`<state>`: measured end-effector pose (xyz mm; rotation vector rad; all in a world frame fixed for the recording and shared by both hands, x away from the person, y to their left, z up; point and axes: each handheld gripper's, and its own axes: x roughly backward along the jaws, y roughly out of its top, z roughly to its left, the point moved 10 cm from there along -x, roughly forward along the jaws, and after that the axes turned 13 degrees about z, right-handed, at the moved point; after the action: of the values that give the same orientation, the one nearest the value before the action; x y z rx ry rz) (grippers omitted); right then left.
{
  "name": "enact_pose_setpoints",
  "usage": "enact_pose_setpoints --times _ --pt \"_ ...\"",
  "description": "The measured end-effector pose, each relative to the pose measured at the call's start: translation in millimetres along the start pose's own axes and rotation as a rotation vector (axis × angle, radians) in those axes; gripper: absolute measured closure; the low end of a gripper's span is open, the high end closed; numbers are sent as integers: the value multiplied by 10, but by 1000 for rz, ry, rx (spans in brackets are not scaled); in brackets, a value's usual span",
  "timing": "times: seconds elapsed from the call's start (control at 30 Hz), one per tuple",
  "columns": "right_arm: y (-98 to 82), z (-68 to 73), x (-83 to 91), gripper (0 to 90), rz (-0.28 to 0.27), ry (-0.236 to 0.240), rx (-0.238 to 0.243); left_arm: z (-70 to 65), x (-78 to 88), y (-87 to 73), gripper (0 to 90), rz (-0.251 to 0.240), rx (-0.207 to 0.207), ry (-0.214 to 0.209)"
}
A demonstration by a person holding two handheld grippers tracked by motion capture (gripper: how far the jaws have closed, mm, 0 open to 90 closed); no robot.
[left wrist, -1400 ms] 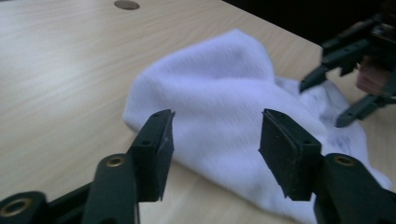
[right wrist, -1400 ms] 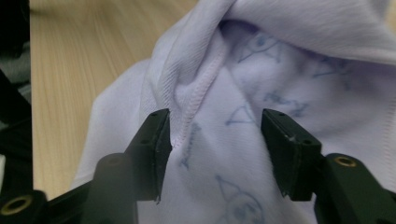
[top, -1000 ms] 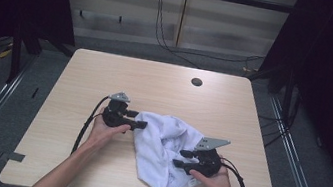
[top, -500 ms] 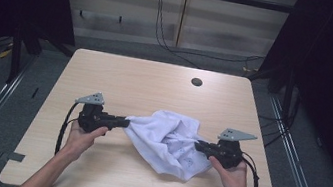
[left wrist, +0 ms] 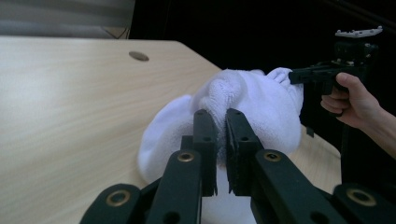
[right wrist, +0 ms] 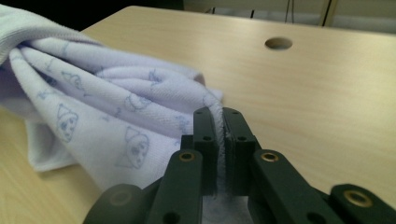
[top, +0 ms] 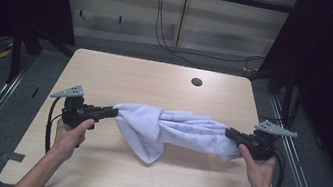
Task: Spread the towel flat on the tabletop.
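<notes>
Towel: 1, white, printed, stretched between left claw and right claw, each clamped on an edge, sagging onto table centre. Step: spreading. Next, likely: lay flat.

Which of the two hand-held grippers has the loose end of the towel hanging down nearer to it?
The left hand-held gripper: the towel droops to the table close beside it, while toward the right hand-held gripper it runs taut.
</notes>
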<state>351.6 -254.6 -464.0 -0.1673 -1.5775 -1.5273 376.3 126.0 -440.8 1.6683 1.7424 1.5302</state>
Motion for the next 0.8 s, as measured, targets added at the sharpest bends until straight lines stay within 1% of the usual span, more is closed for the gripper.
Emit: enact_pose_setpoints --times 0.03,0.07,0.1,0.13,0.17,0.2,0.23,0.27,0.3,0.33,0.37,0.4,0.43,0.47,0.5,0.53,0.57,0.6,0.63,0.67,0.7,0.73,0.77,0.8 --pt "129 7 27 852 -12 -17 8 -14 18 96 845 -14 -12 6" --pt "202 -3 23 852 -15 -17 6 -5 27 167 844 -25 -10 13" --pt "285 -25 11 852 -16 -23 6 -5 27 167 845 -25 -10 13" --pt "377 -51 -2 852 -17 -25 -1 45 45 325 844 -37 -11 37" --pt "377 -51 -2 852 -17 -25 -1 45 45 325 844 -37 -11 37" --pt "482 -84 -15 853 -21 -28 -4 86 69 448 844 -49 -14 59" --pt "626 -115 -21 853 -27 -27 -8 119 88 527 844 -56 -16 70" --pt "883 -151 -21 853 -38 -37 -6 181 155 761 844 -79 -20 102" --pt "883 -151 -21 853 -38 -37 -6 181 155 761 844 -79 -20 102" --pt "1123 -162 4 853 -52 -51 6 198 197 883 844 -92 -30 131" --pt "1123 -162 4 853 -52 -51 6 194 253 1008 844 -115 -44 146" --pt "1444 -139 95 852 -101 -64 24 129 385 1241 844 -172 -68 157" --pt "1542 -122 135 852 -121 -66 36 67 443 1317 844 -181 -98 166" --pt "1653 -95 194 852 -149 -66 50 -2 487 1357 844 -185 -124 170" --pt "1732 -71 249 852 -177 -63 54 -2 487 1357 843 -185 -124 170" --pt "1732 -71 249 852 -177 -63 54 -76 507 1364 843 -187 -144 172" --pt "1754 -29 279 852 -188 -57 66 -201 466 1243 842 -149 -178 152" --pt "1696 -18 251 852 -179 -59 77 -201 466 1243 841 -149 -178 152" --pt "1591 -13 192 852 -153 -54 84 -286 333 954 840 -75 -194 119" --pt "1451 -21 119 852 -125 -53 84 -315 242 763 837 -37 -188 95" --pt "1451 -21 119 852 -125 -53 84 -315 242 763 835 -37 -188 95" --pt "1052 -50 -76 853 -45 -43 88 -334 45 337 833 49 -152 46" --pt "1052 -50 -76 853 -45 -43 88 -334 45 337 833 49 -152 46" --pt "678 -104 -231 855 13 -28 70 -351 -154 -68 833 135 -126 5"
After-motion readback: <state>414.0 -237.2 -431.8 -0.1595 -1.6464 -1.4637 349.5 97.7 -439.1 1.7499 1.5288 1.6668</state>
